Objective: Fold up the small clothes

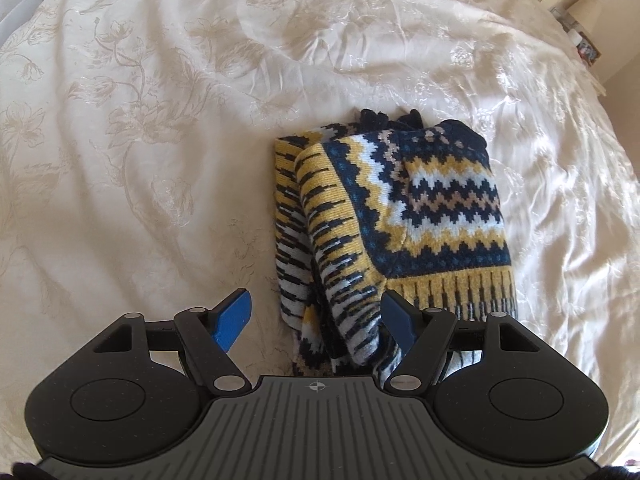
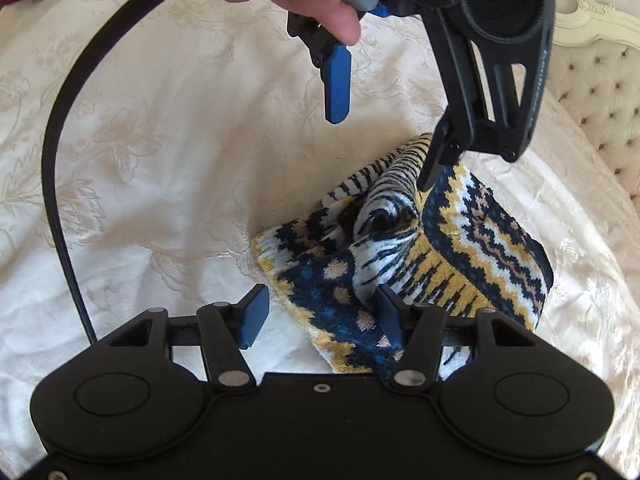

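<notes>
We saw a bed (image 1: 160,120) under a cream floral cover, with a folded patterned knit (image 1: 420,208) lying on it.

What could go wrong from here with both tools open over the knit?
1. The navy, yellow and white patterned knit garment lies bunched and uneven on the cream floral bedspread; a pinch may catch several layers.
2. The left tool and right tool sit close over the same edge and could collide.
3. The black cable arcs nearby and might snag.
</notes>
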Demonstrator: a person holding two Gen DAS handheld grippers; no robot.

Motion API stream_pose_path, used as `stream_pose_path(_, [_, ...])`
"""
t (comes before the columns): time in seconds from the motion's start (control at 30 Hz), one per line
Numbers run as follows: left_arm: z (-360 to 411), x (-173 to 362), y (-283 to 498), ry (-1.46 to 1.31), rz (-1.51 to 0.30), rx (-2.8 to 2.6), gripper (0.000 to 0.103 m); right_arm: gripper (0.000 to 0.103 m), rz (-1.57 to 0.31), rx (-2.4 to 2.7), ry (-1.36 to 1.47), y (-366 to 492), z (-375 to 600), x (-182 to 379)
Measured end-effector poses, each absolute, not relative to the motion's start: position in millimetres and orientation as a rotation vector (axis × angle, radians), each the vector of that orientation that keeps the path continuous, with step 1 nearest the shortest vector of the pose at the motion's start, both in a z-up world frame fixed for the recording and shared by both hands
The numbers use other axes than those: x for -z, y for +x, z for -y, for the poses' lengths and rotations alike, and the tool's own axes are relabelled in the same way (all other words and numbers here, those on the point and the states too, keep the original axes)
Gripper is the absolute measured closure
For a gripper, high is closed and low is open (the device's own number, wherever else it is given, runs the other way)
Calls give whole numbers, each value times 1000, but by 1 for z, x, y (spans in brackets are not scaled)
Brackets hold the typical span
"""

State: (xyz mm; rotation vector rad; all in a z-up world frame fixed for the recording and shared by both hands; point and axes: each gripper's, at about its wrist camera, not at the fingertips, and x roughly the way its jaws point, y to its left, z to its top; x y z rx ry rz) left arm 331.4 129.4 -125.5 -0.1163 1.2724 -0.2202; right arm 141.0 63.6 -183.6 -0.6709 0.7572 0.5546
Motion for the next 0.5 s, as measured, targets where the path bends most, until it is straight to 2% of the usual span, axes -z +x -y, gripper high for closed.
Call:
stream_pose_path(0.03, [-127, 127, 332, -119, -1274, 225, 33, 78, -758, -556, -649, 145, -63, 182])
stream_pose_path(0.07, [-125, 128, 333, -120, -1275, 229, 33, 88, -771, -551, -595, 151, -60, 179])
stream_pose_path(0.27, [-117, 139, 341, -105, -1277, 238, 33, 88, -798, -527, -232, 171, -24, 149])
stream_pose_path(0.47, [-106, 159, 362, -146, -1290, 273, 33, 88, -825, -541, -189, 172, -18, 151])
stream_pose_path(0.5, [-105, 162, 365, -154, -1287, 283, 40, 88, -833, -544, -181, 174, -18, 152])
